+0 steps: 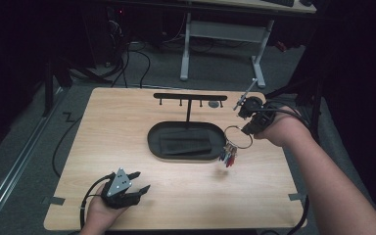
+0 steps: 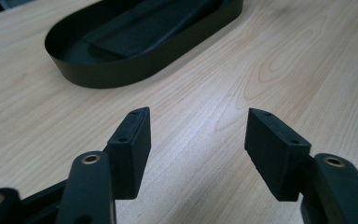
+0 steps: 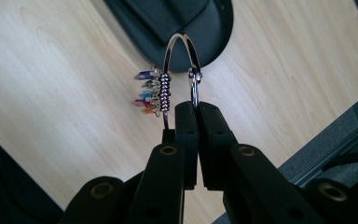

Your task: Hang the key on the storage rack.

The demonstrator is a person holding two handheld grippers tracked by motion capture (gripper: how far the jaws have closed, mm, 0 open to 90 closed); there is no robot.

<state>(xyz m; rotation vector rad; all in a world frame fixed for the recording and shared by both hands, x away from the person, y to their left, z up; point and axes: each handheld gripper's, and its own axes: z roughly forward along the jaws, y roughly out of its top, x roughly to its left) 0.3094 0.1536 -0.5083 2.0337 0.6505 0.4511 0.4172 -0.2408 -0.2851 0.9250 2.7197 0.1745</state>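
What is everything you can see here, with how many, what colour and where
key ring: one, silver with small coloured tags hanging on it, held above the table's right half beside the tray
tray: one, black oval, middle of the table, a flat dark insert inside
hook stand: one, black T-shaped bar with small pegs, rising from the tray's far side
table: one, light wood
desk frame: one, white legs, on the floor beyond the table
left hand-held gripper: one, black with a grey plate, near left of the table, jaws open with nothing between them
right hand-held gripper: one, black, right of the tray, shut on the key ring
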